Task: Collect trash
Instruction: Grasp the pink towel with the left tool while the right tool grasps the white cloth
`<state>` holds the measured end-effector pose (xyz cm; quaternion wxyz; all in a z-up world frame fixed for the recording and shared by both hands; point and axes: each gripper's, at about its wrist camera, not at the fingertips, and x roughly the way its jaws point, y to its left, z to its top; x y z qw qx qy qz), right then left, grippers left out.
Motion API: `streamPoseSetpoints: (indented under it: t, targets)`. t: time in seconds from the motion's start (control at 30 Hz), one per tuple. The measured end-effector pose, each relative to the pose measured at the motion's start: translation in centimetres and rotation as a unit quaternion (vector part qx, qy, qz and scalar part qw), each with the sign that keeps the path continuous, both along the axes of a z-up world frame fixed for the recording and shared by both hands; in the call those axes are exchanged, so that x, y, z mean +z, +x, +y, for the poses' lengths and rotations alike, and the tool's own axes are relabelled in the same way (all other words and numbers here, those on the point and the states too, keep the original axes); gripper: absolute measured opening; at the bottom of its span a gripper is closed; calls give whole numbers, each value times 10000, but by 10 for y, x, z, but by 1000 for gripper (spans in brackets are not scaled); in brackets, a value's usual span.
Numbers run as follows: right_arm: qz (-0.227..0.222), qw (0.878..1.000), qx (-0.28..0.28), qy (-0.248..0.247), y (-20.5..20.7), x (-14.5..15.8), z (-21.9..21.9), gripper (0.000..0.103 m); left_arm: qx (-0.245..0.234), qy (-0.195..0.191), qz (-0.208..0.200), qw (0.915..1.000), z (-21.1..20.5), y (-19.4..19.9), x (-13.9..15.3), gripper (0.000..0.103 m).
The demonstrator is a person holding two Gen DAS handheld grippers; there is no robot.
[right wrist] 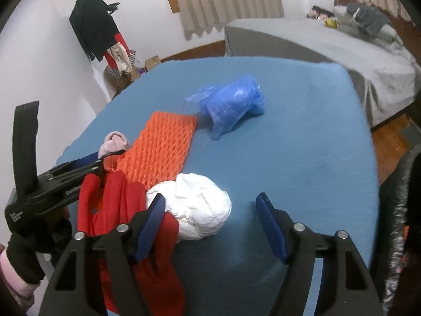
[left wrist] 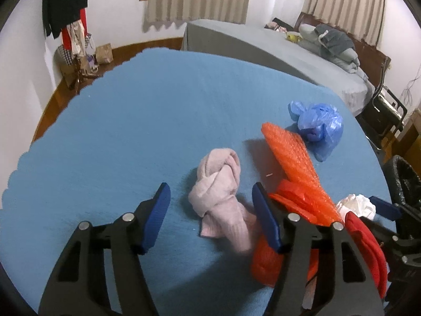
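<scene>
On the blue table (left wrist: 126, 131) a knotted pink cloth (left wrist: 218, 192) lies between the fingers of my left gripper (left wrist: 210, 213), which stands open and does not press on it. To its right lie an orange foam net (left wrist: 292, 155), a red cloth (left wrist: 365, 242) and a crumpled blue plastic bag (left wrist: 318, 126). In the right wrist view a crumpled white paper ball (right wrist: 200, 208) sits between the fingers of my right gripper (right wrist: 210, 223). That gripper is open: the left pad is at the ball's edge and the right pad is well clear of it.
A black bin lined with a bag (right wrist: 402, 210) stands off the table's right edge. The red cloth (right wrist: 118, 205) and foam net (right wrist: 160, 150) lie left of the paper ball, the blue bag (right wrist: 231, 105) beyond. A grey bed (left wrist: 263, 44) and a coat rack (left wrist: 65, 8) are behind.
</scene>
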<state>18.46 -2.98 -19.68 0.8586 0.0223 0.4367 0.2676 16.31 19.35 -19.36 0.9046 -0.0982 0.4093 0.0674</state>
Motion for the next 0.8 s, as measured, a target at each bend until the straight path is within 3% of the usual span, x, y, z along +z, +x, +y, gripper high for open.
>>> streamPoseSetpoints:
  t: [0.07,0.13,0.17,0.2,0.33,0.8]
  targets:
    - [153,9997,-8,166,3,-2,-2,65,-18,-48,13,10000,0,1,-1,55]
    - [244,9991,151,304,2,-2,-2,46,-99,-122,0,9999,-2,1,-1,43]
    - [247,9989,211,334,1,-1,-1,41,-104,-140,-10,9998,-2,1,-1,42]
    - [238,9988,271,342,1,1,-1,35,-94,-157,-17,9998,-2,0,-1,34]
    - [195,9987,284,369,-2,10,-8,22,-22,-256,-90,9996,2,-4,4,28]
    - [-544,9970,-145,533,-11,65,-46,20,85,-15,-833,9965,-10,-30,66,28]
